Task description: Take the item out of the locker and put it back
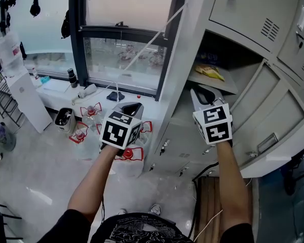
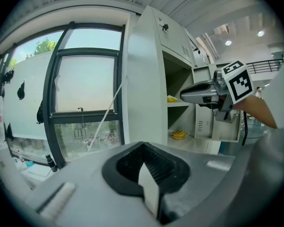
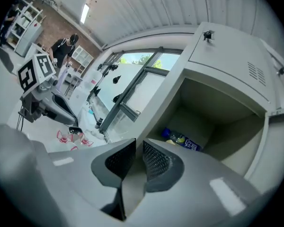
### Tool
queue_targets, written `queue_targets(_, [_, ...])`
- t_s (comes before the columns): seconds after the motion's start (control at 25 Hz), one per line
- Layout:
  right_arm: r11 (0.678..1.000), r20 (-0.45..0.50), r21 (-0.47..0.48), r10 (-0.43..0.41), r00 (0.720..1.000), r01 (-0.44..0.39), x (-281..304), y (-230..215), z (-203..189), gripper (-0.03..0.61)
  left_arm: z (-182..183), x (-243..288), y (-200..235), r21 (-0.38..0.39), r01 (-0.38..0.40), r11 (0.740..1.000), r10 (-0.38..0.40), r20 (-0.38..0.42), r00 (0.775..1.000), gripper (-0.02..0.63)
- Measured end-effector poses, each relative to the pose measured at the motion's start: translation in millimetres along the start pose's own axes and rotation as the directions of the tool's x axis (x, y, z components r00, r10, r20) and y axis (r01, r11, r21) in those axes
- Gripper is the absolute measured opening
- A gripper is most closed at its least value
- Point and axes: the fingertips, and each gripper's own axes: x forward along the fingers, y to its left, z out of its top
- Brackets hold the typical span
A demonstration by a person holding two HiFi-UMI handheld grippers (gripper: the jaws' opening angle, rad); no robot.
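Observation:
An open locker compartment [image 1: 228,67] holds a yellow and blue snack bag [image 1: 210,72] on its shelf; the right gripper view looks up at the same bag [image 3: 182,140]. My right gripper [image 1: 202,94] hovers just below and in front of that shelf, its jaws almost touching and holding nothing [image 3: 137,148]. My left gripper [image 1: 133,108] is held out to the left of the locker, shut and empty [image 2: 143,167]. The left gripper view shows the right gripper [image 2: 184,96] at the locker mouth and another yellow item [image 2: 178,135] on the shelf below.
The locker's door [image 1: 273,135] hangs open at the right. Closed locker doors [image 1: 253,9] sit above. Left of the lockers is a dark-framed window [image 1: 121,34]. Water jugs with red handles [image 1: 126,153] stand on the floor below it. A person [image 3: 66,46] stands far behind.

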Motion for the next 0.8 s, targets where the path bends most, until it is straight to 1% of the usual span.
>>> queue_targets(0.2, [0.994,0.053,0.094,0.042,0.998,-0.047,-0.7,43.8,8.1,0.071,-10.0,-22.2,19.3,-0.002,-0.041,0.999,0.041,0.008,0.999,0.002])
queue_targets(0.36, [0.981,0.083,0.168,0.082,0.993,-0.095,5.0,81.5,14.1,0.064,-20.5,-47.7,41.6,-0.007,-0.088,0.996,0.088,0.012,0.996,0.002])
queue_targets(0.6, [0.946,0.128,0.273,0.144,0.981,-0.174,15.8,139.6,29.3,0.051,-43.3,-91.9,75.3,-0.027,-0.163,0.986,0.162,-0.007,0.987,0.002])
queue_targets(0.68, [0.934,0.14,0.292,0.17,0.975,-0.205,20.8,159.1,35.8,0.046,-52.9,-106.5,91.3,-0.022,-0.2,0.98,0.199,-0.015,0.98,0.002])
queue_targets(0.8, [0.918,0.152,0.307,0.211,0.965,-0.249,28.9,191.1,44.5,0.042,-66.5,-129.3,113.8,-0.041,-0.241,0.97,0.241,-0.024,0.97,0.002])
